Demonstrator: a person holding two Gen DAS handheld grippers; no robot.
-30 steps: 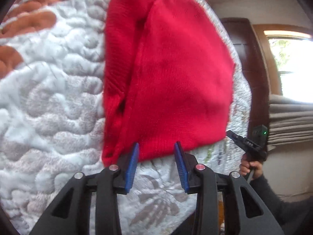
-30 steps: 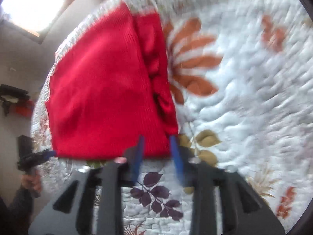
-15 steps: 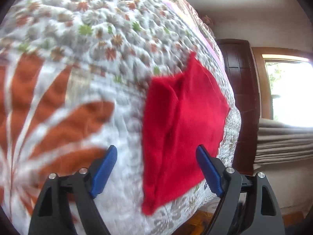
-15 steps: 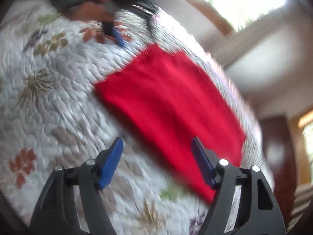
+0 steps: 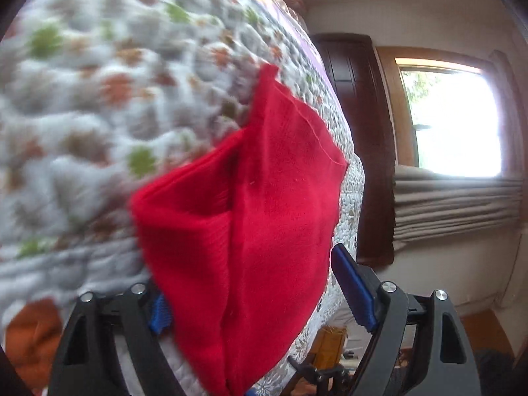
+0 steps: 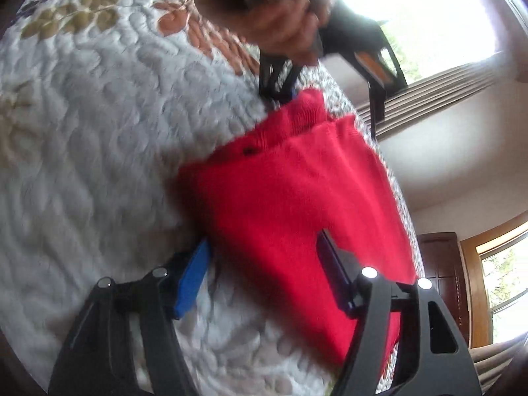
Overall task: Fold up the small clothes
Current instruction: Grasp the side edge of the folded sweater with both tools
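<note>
A red knitted garment (image 5: 264,198) lies folded on the quilted bedspread (image 5: 82,115). In the left wrist view its near end reaches in between the wide-apart blue pads of my left gripper (image 5: 257,300), which is open. In the right wrist view the same garment (image 6: 290,204) lies ahead, with its near edge between the fingers of my right gripper (image 6: 264,275), also open. At the garment's far end in that view, a hand (image 6: 283,29) holds the left gripper (image 6: 280,89), whose tips are at the cloth.
The bedspread (image 6: 99,115) is white with leaf prints and fills the left of both views. The bed edge falls away on the right. Beyond it stand a dark wooden door (image 5: 353,132), a bright window (image 5: 452,122) and grey curtain folds (image 5: 455,208).
Both grippers have left the hem, opened wide and swung to opposite ends of the red garment. The garment now reaches between the fingers in each view.
</note>
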